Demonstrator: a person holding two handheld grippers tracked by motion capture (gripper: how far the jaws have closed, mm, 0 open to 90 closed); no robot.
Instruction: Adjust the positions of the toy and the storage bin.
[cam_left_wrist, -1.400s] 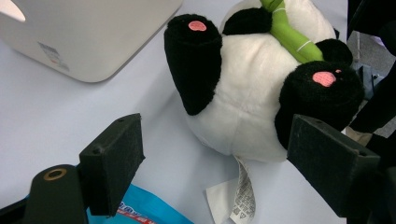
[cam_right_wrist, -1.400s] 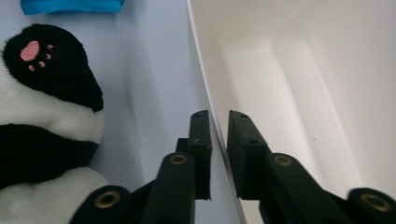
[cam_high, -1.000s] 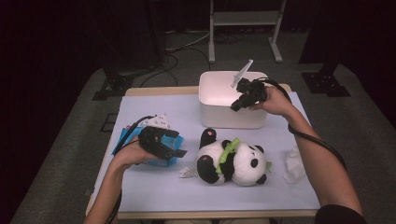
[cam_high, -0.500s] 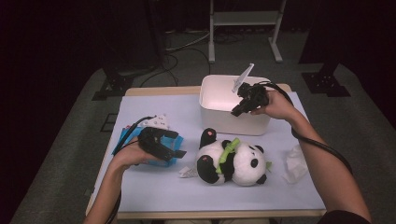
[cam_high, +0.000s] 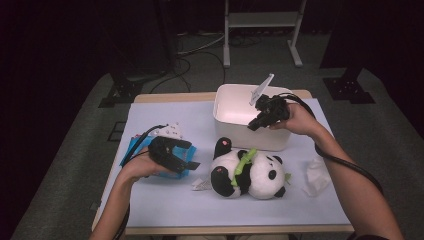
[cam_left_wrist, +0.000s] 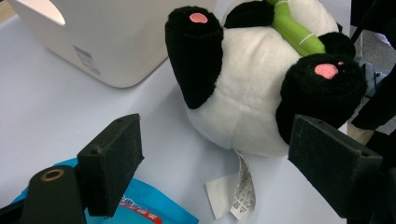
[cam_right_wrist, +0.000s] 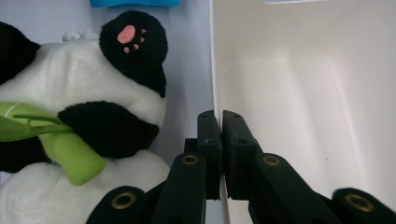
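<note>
lilac table (cam_high: 165, 202), right gripper (cam_right_wrist: 215, 122) pinching bin (cam_right_wrist: 299, 88) wall, panda (cam_high: 247, 171) beside it

The blue packet (cam_high: 150, 160) at left of the high view lay mostly hidden under the left gripper (cam_high: 187, 161); its print was too small to read.

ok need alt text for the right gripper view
The right tool is shut on the near wall of a white bin, its empty interior to the right. To the left lies a plush panda holding a green bamboo stalk.
</note>
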